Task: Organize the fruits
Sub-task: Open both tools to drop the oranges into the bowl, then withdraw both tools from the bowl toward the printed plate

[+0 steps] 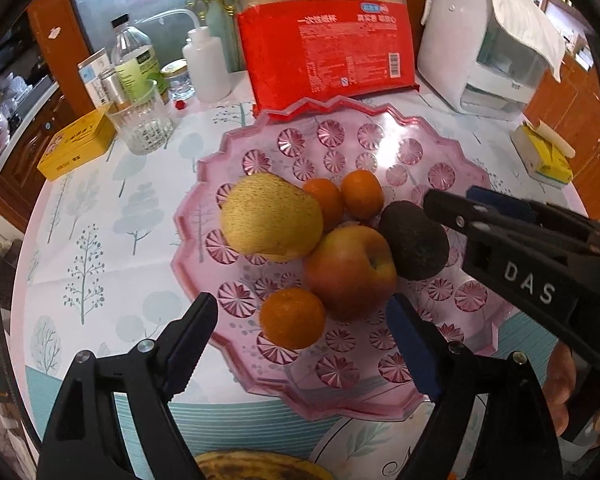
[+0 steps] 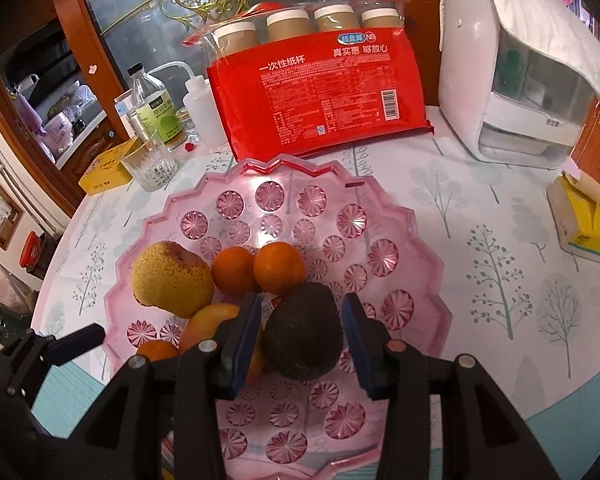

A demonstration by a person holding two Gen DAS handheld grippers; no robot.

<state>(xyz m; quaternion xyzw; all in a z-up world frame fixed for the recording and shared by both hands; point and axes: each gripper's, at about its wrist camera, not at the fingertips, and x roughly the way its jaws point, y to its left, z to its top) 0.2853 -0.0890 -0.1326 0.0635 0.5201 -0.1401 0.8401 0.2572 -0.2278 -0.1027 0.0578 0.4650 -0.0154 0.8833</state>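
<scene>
1. Left gripper [image 1: 300,312]: its two black fingers stand widely spread and empty, hanging over the near orange [image 1: 292,318], which lies free on the pink plate [image 1: 380,392].
2. Right gripper [image 2: 300,304]: its blue pads flank the avocado [image 2: 304,332] with the jaws only narrowly parted. A sliver of plate seems to show on each side, so the pads are judged clear of the skin rather than pressing on it.
3. Avocado, seen from the left wrist [image 1: 414,240]: it rests in the plate, touching the apple [image 1: 348,268] and probably leaning on it.
4. Other fruit in the plate: a pear [image 1: 272,216] touches the apple, and two further oranges [image 1: 362,194] sit side by side behind them.
5. Fruit outside the plate: a yellow, brown-marked piece, probably a banana [image 1: 260,466], lies on the table [image 1: 100,220] just beneath the left gripper, largely cut off by the frame edge.
6. Step in hand, as judged: leaving the avocado settled. The right gripper should draw back along its own axis, jaws held parted, so that neither pad drags the fruit.
7. Risk: the avocado is rounded and may roll down the plate's slope if nudged; the apple acts as its stop.
8. Left gripper's likely cue: the banana, best taken across its middle.
</scene>
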